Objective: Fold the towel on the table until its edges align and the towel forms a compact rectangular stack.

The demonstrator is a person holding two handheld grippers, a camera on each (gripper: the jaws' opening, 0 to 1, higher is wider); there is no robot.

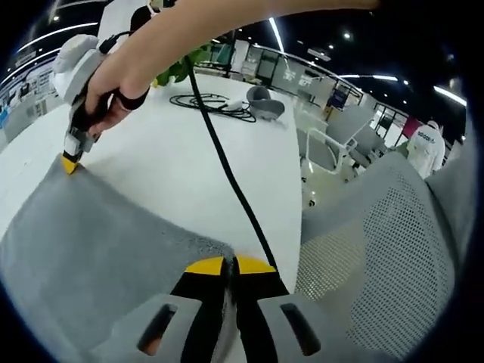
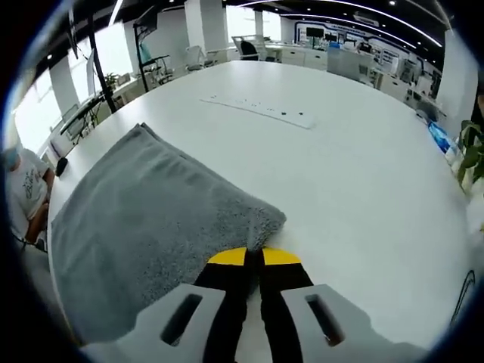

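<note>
Left gripper view: my left gripper (image 1: 231, 265) has its yellow-tipped jaws clenched on a corner of the grey towel (image 1: 98, 249), which lies spread on the white tabletop (image 1: 189, 159). This corner sits near the tabletop edge that faces the mesh chair (image 1: 386, 242). Across the towel I see the right gripper (image 1: 70, 160), held in a hand (image 1: 125, 87), its tip down on the far corner along the same towel edge. A black cable (image 1: 227, 174) runs from the hand across the tabletop past my jaws. A coil of cable (image 1: 212, 102) and a grey bowl-like object (image 1: 265, 102) sit well apart, toward the far edge.

Right gripper view: the right gripper's (image 2: 253, 257) jaws are closed together on the towel (image 2: 151, 219) corner; the cloth bunches slightly at the tip. The towel stretches away toward the tabletop (image 2: 340, 174) edge near a seated person (image 2: 19, 189). A white strip (image 2: 261, 110) lies further in, clear of the cloth.

Judgement: both corners of one edge are pinched, so the fold is about to start. To do it well, I should lift both corners together, keep the edge taut between the grippers, carry it straight over to the opposite edge, match corners before releasing, and keep the black cable off the cloth.
</note>
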